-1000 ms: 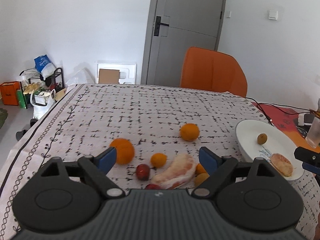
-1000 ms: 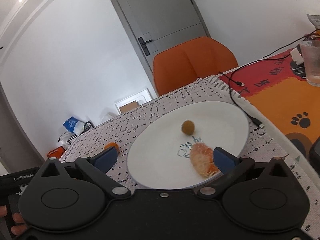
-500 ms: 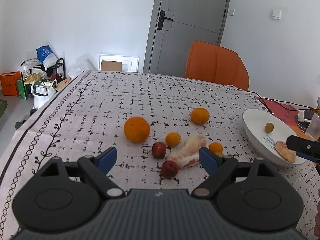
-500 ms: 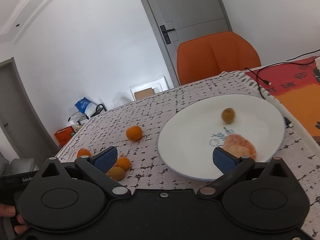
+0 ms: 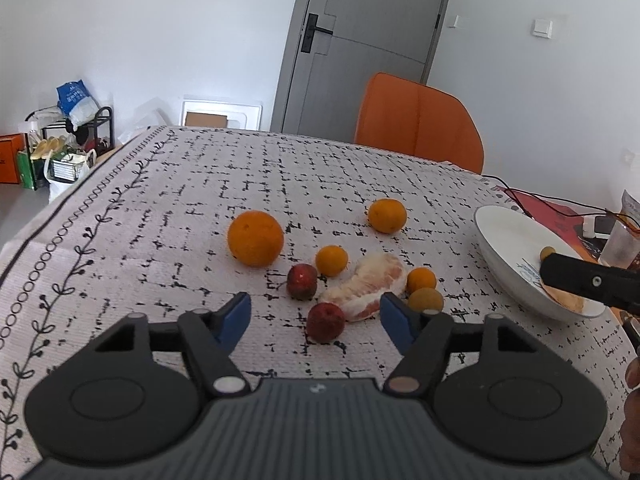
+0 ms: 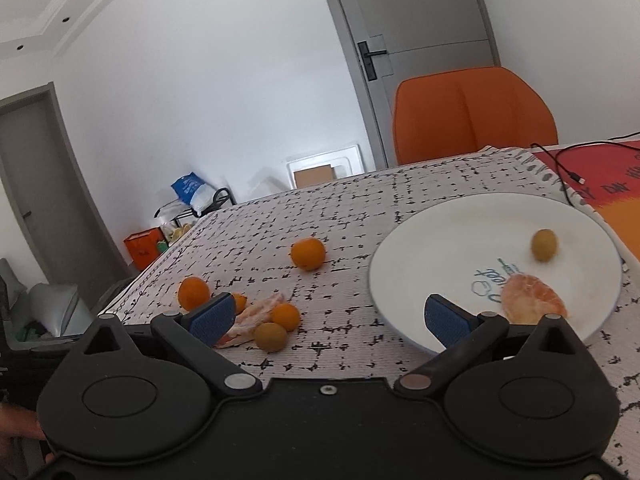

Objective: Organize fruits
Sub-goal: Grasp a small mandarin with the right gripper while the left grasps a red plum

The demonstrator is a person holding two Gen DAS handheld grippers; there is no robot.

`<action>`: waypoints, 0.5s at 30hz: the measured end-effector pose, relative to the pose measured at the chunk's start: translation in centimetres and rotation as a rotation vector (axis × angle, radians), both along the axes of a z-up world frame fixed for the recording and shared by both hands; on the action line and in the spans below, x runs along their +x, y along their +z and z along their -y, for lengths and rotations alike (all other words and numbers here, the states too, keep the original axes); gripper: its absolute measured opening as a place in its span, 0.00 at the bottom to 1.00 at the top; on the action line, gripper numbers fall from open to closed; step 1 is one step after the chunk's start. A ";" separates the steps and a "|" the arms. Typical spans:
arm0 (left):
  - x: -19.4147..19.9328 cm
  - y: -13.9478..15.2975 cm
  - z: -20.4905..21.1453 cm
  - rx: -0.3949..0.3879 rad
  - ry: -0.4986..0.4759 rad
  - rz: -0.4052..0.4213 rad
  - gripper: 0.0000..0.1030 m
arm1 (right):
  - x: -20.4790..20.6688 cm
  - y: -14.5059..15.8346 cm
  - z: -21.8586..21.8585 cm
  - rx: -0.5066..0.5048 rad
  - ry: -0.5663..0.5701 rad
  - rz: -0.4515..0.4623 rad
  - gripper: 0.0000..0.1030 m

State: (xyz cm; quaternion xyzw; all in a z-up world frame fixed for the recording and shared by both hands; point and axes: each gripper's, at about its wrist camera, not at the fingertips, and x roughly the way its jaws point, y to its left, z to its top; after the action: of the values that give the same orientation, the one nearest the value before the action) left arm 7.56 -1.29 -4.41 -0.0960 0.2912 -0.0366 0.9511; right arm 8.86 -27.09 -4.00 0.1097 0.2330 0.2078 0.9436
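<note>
our left gripper (image 5: 314, 314) hangs just above the tablecloth (image 5: 200, 184), its jaws having just been narrowing yet unclenched, a red fruit (image 5: 326, 322) on the cloth between the blue pads, untouched. at its 12 o'clock lies the peeled pomelo wedge (image 5: 366, 286); a second red fruit (image 5: 302, 281) at 11, a large orange (image 5: 255, 238) farther at 11. our right gripper (image 6: 328, 314) is released, grasping nothing. at its 2 o'clock the white plate (image 6: 440, 240) holds a peeled citrus piece (image 6: 532, 298) and a small yellow-green fruit (image 6: 544, 244), apart.
</note>
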 end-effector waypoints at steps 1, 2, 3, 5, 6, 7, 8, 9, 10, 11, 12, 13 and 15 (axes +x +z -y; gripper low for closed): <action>0.1 -0.1 0.0 -0.004 -0.004 -0.003 0.62 | 0.1 0.0 -0.2 -0.004 0.004 0.001 0.96; 0.2 -0.2 0.0 -0.008 -0.006 -0.005 0.58 | 0.1 0.0 -0.5 -0.009 0.010 0.001 0.93; 0.2 -0.4 0.0 -0.013 -0.008 -0.006 0.55 | 0.2 0.0 -0.7 -0.012 0.018 -0.001 0.87; 0.4 -0.7 0.0 -0.021 -0.006 -0.012 0.48 | 0.5 0.0 -1.2 -0.022 0.036 -0.016 0.77; 0.6 -0.9 0.0 -0.026 -0.006 -0.023 0.39 | 0.7 0.0 -1.4 -0.022 0.049 -0.021 0.72; 0.8 -1.1 0.0 -0.033 -0.008 -0.036 0.32 | 0.8 0.0 -1.6 -0.020 0.058 -0.026 0.69; 0.9 -1.2 -0.1 -0.041 -0.011 -0.041 0.24 | 0.9 0.0 -1.9 -0.020 0.066 -0.030 0.67; 0.9 -1.2 -0.2 -0.045 -0.013 -0.037 0.20 | 1.1 0.0 -2.1 -0.022 0.076 -0.035 0.64; 0.8 -1.2 -0.4 -0.058 -0.018 -0.035 0.20 | 1.2 -0.1 -2.4 -0.026 0.085 -0.042 0.60; 0.7 -1.1 -0.7 -0.073 -0.016 -0.029 0.20 | 1.5 -0.1 -2.8 -0.032 0.092 -0.050 0.59; 0.6 -1.0 -0.9 -0.081 -0.008 -0.022 0.20 | 1.7 -0.2 -3.1 -0.039 0.098 -0.058 0.57; 0.4 -1.0 -1.2 -0.082 0.002 -0.017 0.20 | 2.0 -0.3 -3.5 -0.048 0.103 -0.067 0.55; 0.2 -0.9 -1.7 -0.083 0.011 -0.015 0.20 | 2.4 -0.4 -4.0 -0.056 0.109 -0.079 0.51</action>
State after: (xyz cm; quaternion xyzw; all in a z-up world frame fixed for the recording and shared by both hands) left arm 7.79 0.43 -5.34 -0.1371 0.2960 -0.0427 0.9444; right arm 11.30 -23.11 -4.43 0.0786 0.2812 0.2481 0.9237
